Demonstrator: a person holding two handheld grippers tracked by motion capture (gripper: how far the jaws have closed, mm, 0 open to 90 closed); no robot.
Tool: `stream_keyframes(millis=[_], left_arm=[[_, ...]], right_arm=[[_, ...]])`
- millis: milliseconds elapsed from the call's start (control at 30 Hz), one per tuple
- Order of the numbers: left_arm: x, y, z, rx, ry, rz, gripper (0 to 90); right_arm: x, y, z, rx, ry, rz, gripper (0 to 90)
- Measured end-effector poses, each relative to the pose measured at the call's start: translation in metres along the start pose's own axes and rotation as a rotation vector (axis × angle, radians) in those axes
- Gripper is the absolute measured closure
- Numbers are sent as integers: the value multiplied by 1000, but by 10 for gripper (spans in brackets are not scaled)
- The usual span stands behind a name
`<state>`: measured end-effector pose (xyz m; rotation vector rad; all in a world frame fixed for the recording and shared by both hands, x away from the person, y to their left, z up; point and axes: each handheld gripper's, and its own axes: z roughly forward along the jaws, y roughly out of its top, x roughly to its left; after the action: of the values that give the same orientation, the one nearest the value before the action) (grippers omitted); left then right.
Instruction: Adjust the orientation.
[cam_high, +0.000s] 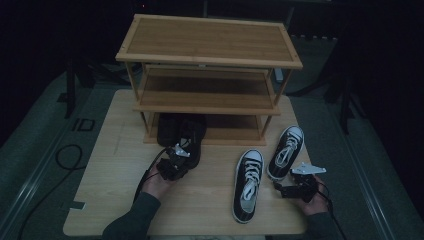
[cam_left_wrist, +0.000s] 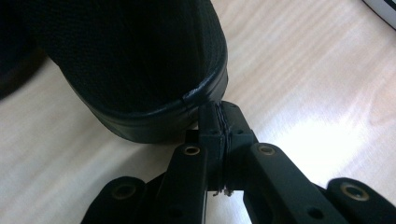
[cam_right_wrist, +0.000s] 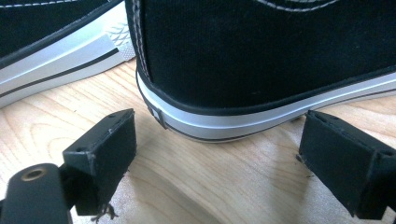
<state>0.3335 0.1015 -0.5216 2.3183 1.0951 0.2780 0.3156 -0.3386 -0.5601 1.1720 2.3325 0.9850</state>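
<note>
A pair of black shoes lies at the front of the wooden shoe rack, toes under its lowest shelf. My left gripper sits just behind the right-hand black shoe. Its jaws are shut with nothing between them, and the left gripper's tips touch the heel. Two black-and-white sneakers lie on the table: one in the middle, one to its right. My right gripper stands open just behind the right sneaker's heel. The right gripper's jaws straddle that heel without touching it.
The light wooden table has bare room at the left and along its front edge. The rack's top and middle shelves are bare. A black cable loops on the floor to the left. The middle sneaker's sole passes close by the right gripper.
</note>
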Motion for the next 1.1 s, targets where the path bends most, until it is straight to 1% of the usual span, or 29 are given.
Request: stream_keyframes(millis=[133,200,233,367,467,533,600,667,700,800,867,933,1000,1033,1100], left_arm=[[0,9,-1,-23,-4,-10,891],[-2,12,1,-19,-5,3,892],[-3,13,3,-19,-5,3,892],[-8,20,10,-17,3,32,891],[-11,24,13,-8,7,41,887],[-12,22,13,0,11,48,878],[-11,20,12,0,13,46,879],[-8,11,9,3,7,25,881],[-5,7,7,9,3,22,881],[2,-3,4,29,21,6,883],[6,-6,4,38,31,-5,883],[10,-6,5,44,28,-18,884],[10,-6,7,46,25,-22,884],[8,-3,13,61,31,-14,884],[6,1,16,57,20,-18,889]], right_arm=[[0,0,0,0,0,0,111],[0,0,0,0,0,0,111],[0,0,0,0,0,0,111],[0,0,0,0,0,0,111],[0,0,0,0,0,0,111],[0,0,0,0,0,0,111],[0,0,0,0,0,0,111],[0,0,0,0,0,-1,111],[0,0,0,0,0,-1,111],[0,0,0,0,0,-1,111],[0,0,0,0,0,-1,111],[0,0,0,0,0,0,111],[0,0,0,0,0,0,111],[0,0,0,0,0,0,111],[0,0,0,0,0,0,111]])
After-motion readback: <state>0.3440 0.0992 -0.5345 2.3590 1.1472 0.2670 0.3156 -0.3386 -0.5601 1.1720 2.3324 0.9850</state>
